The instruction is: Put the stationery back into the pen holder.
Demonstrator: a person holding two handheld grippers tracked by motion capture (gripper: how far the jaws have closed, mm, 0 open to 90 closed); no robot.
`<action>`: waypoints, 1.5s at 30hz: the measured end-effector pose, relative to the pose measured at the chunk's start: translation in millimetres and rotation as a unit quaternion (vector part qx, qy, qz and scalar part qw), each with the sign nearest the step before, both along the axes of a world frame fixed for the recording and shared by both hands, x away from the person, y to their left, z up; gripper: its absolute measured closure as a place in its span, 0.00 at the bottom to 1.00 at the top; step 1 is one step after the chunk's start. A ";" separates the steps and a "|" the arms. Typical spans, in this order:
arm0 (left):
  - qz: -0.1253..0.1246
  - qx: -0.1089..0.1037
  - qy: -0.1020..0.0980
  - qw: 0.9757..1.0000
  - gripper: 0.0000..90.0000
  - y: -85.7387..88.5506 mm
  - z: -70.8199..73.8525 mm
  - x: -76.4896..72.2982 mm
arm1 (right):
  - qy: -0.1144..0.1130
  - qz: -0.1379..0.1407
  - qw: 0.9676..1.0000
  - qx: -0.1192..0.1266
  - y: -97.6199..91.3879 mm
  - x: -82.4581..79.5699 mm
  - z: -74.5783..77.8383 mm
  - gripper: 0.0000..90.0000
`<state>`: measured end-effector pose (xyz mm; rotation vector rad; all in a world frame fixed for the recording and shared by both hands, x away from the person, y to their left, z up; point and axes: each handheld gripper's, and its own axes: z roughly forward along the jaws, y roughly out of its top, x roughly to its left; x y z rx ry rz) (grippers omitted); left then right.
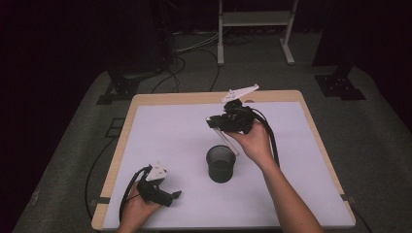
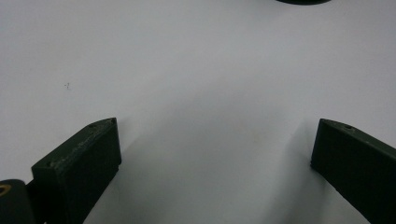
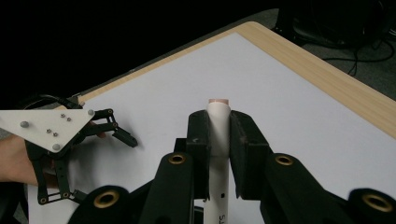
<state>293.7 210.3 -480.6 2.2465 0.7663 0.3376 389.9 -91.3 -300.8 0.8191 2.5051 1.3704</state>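
Near left on worktop (image 1: 170, 126): left gripper (image 1: 176, 194), fingers spread wide, empty, resting low. Centre: black mesh cup (image 1: 221, 164), upright, mouth open. Right gripper (image 1: 212, 123) raised just beyond cup, fingers clamped on white pen (image 3: 218, 140); long axis slanting down toward cup's far-right rim. Nothing between.

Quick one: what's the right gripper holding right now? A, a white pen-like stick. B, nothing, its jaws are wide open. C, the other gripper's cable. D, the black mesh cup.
A: in the right gripper view, the right gripper has its jaws clamped on a white pen-like stick, held above the black mesh cup.
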 end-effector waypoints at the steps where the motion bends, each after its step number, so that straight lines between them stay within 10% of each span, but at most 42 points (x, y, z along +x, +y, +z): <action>1: 0.000 0.000 0.000 1.000 0.01 0.0 0.0 0.0 | -0.001 0.003 1.000 0.001 2.1 0.4 -0.8 0.86; 45: 0.001 -0.002 -0.002 1.000 0.01 -0.2 -0.4 0.1 | -0.011 0.044 0.999 -0.016 14.7 -13.8 -65.0 0.86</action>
